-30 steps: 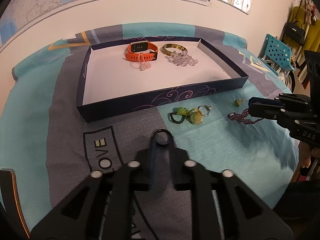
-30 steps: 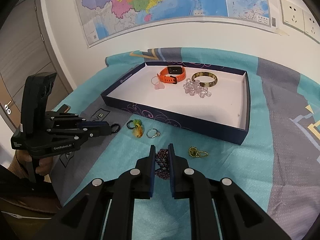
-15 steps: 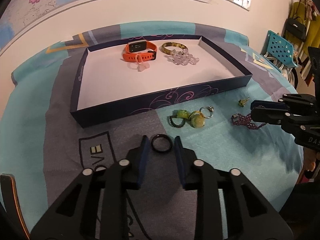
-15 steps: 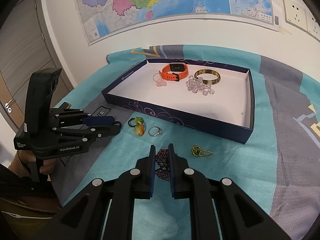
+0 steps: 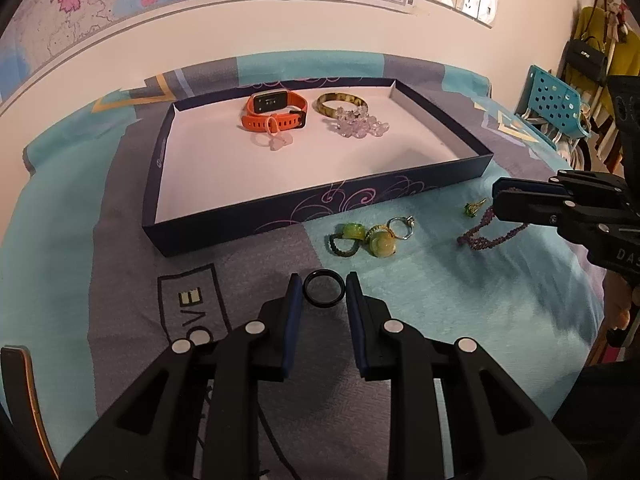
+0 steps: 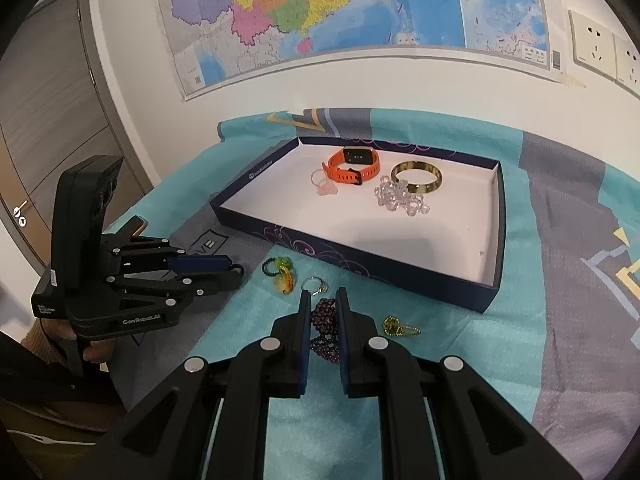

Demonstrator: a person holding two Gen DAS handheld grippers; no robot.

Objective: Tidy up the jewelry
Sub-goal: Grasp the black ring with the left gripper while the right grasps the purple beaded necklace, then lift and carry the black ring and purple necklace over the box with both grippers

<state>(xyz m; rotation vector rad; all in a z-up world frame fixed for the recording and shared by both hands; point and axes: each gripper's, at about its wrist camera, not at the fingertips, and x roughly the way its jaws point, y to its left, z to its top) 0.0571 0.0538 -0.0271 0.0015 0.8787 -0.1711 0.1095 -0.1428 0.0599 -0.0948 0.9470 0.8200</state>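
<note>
Left claw (image 5: 320, 286) open, black ring (image 5: 324, 287) flat between fingers, untouched. Right claw (image 6: 323, 300) clamps purple bead bracelet (image 6: 325, 322), strand trailing leftward only in left view.

Even indoor light filled both views; soft shadows lay inside the tray (image 5: 440, 176). Fisheye bending curved the edges, with black vignetted corners.
</note>
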